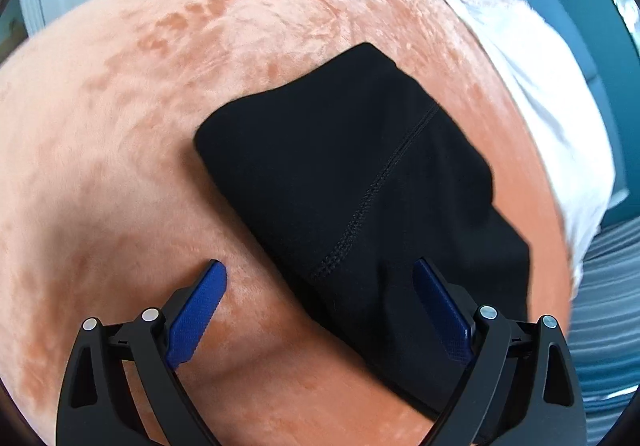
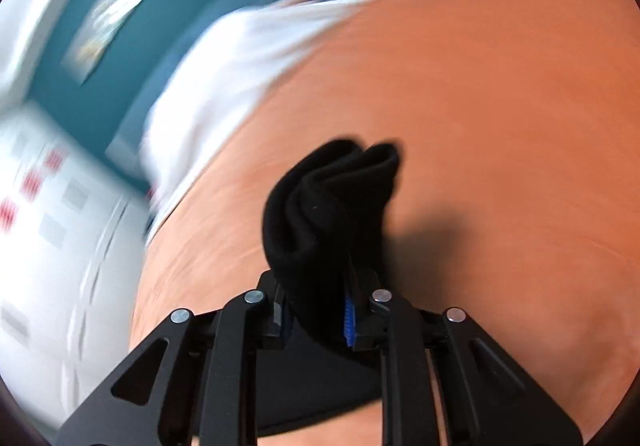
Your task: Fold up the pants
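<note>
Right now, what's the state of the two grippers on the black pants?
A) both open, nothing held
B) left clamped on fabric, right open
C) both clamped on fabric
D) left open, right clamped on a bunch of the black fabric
D: the left gripper has its jaws spread wide over the folded black pants on the orange plush blanket, while the right gripper has its jaws pinched on a bunch of black fabric.

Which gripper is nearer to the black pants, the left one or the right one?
Right. The right gripper is shut on a bunched fold of the black pants, so it touches them. The left gripper hangs open over their near edge, gripping nothing.
</note>
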A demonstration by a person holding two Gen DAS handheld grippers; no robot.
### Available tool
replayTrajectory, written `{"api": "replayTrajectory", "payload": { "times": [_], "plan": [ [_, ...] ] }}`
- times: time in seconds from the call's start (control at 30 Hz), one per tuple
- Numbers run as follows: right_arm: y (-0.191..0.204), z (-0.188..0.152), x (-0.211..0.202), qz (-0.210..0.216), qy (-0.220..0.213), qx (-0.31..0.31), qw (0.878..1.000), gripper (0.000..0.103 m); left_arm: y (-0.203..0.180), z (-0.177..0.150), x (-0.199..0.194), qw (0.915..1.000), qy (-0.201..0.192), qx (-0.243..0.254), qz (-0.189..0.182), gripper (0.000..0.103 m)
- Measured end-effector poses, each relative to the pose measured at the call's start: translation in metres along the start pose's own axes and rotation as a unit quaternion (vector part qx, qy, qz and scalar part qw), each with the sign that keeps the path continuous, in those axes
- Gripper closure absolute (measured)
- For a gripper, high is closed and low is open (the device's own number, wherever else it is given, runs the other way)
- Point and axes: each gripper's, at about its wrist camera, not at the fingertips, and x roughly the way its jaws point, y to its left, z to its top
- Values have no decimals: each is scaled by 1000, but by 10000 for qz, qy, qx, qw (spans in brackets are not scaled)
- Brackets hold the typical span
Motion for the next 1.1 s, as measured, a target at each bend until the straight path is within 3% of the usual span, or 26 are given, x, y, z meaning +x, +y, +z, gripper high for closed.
{"api": "replayTrajectory", "payload": {
  "times": [0.1,0.17,0.3,0.47,0.53,0.6,0.63,0.67,0.73,0.8,0.87,0.93,1.1],
  "plan": [
    [100,-27,38,608,626,-953,9916,86,8,-1,-7,9995,65,-140,-282,12],
    [167,-69,79,996,1178,-1479,9769,86,9,-1,-10,9994,123,-70,-331,12],
    [242,-149,154,1108,1983,-2185,9490,86,16,3,-20,9987,146,141,-462,12],
    [285,-221,219,603,2372,-2915,9247,85,33,11,-28,9981,186,181,-558,12],
    [287,-238,223,417,2357,-3020,9228,80,37,16,-28,9983,134,333,-463,12],
    [296,-245,214,316,2174,-3286,9185,70,38,20,-26,9981,115,452,-396,12],
    [301,-245,205,228,2139,-3347,9174,53,38,22,-25,9979,104,473,-419,12],
    [305,-243,193,168,2021,-3372,9193,31,38,24,-24,9976,115,481,-492,12],
    [306,-241,167,124,1663,-3480,9225,11,38,26,-21,9960,221,421,-758,12],
    [308,-240,141,81,1462,-3528,9242,11,42,28,-15,9939,322,98,-1051,12],
    [301,-232,120,-24,1342,-3335,9331,11,49,29,-5,9904,432,-377,-1259,12],
    [288,-223,103,-100,1303,-2934,9470,11,54,31,0,9862,297,-853,-1386,12],
    [246,-206,64,-332,1217,-2134,9688,11,47,41,13,9781,167,-1111,-1750,13]
  ]
}}
